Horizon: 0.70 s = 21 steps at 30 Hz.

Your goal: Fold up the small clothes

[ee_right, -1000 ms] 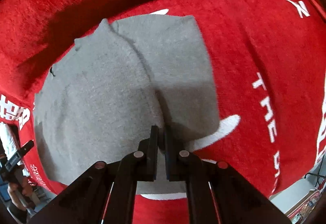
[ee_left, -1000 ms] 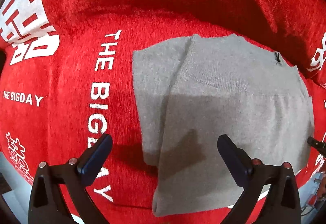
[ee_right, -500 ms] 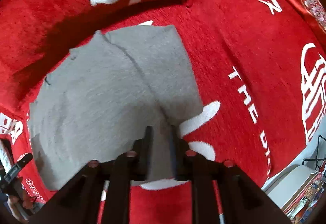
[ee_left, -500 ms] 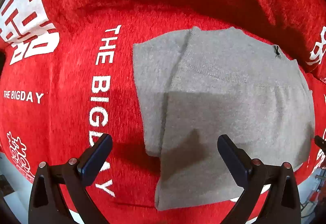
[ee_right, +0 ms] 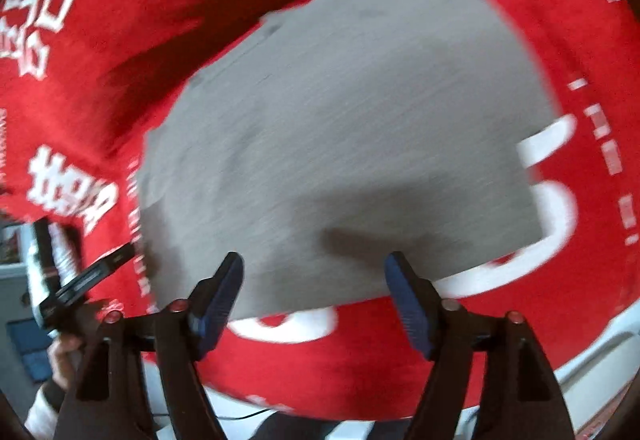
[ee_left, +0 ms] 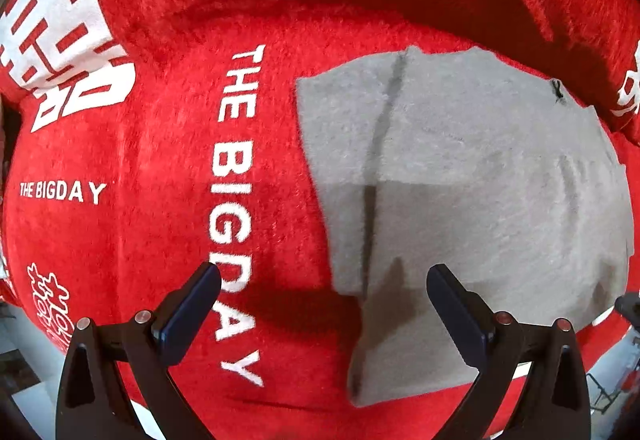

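Observation:
A small grey knit garment (ee_left: 472,176) lies flat on a red plush cover, with one flap folded over so a long fold edge runs down its left part. My left gripper (ee_left: 322,310) is open and empty, held above the garment's near left corner. In the right wrist view, which is motion-blurred, the garment (ee_right: 352,128) fills the middle. My right gripper (ee_right: 314,294) is open and empty, just above the garment's near edge.
The red cover (ee_left: 152,168) carries white lettering "THE BIGDAY" and large white characters, and it rises into a cushion at the back. In the right wrist view the other hand-held gripper (ee_right: 76,284) and a hand show at the far left. Floor shows past the front edge.
My right gripper was shut on the garment's near edge; it has let go, opened and swung across the garment. My left gripper stayed open and has drifted slightly.

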### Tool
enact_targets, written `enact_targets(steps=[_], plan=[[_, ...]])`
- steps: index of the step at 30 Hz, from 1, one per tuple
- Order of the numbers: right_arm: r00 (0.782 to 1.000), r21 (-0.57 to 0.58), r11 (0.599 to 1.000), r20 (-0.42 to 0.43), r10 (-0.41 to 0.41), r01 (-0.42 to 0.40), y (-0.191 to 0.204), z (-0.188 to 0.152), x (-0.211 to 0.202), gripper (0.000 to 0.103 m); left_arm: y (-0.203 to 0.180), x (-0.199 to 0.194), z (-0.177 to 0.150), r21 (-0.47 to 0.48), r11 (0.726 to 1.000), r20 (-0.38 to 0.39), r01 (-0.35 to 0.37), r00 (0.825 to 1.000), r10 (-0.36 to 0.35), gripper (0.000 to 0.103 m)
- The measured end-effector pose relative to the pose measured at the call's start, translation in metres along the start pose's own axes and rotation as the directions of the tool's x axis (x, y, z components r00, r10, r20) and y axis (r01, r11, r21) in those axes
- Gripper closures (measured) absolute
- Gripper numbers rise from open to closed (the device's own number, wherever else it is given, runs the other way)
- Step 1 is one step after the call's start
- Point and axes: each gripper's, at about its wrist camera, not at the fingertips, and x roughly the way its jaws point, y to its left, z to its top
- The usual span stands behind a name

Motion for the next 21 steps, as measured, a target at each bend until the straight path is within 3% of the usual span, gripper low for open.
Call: enact_targets(steps=[3,8,13,18,21], plan=[[0.992,0.047,0.992,-0.052,0.118,-0.116,0.011,-0.011,0.026,0.021,0.007,0.008,-0.004,-0.003,0.999,-0.049,0.050,0.998,-0.050,0.000],[0.973,0.132,0.977,-0.136,0.185,-0.167,0.021,-0.029,0.064,0.021,0.016,0.013,-0.013,-0.023,0.991,-0.077,0.133,0.988,-0.134,0.000],[0.958,0.224,0.950,-0.138,0.251,-0.217,0.024,-0.040,0.092,0.021,0.029,0.021,-0.015,-0.090,0.978,-0.096,0.189,0.976,-0.197,0.000],[0.926,0.316,0.893,-0.093,0.366,-0.321,0.027,-0.047,0.109,0.021,0.040,0.024,-0.009,-0.124,0.965,-0.081,0.229,0.967,-0.240,0.000],[0.904,0.354,0.855,-0.055,0.424,-0.380,0.028,-0.047,0.117,0.021,0.044,0.028,-0.004,-0.137,0.944,-0.072,0.299,0.948,-0.310,0.000]])
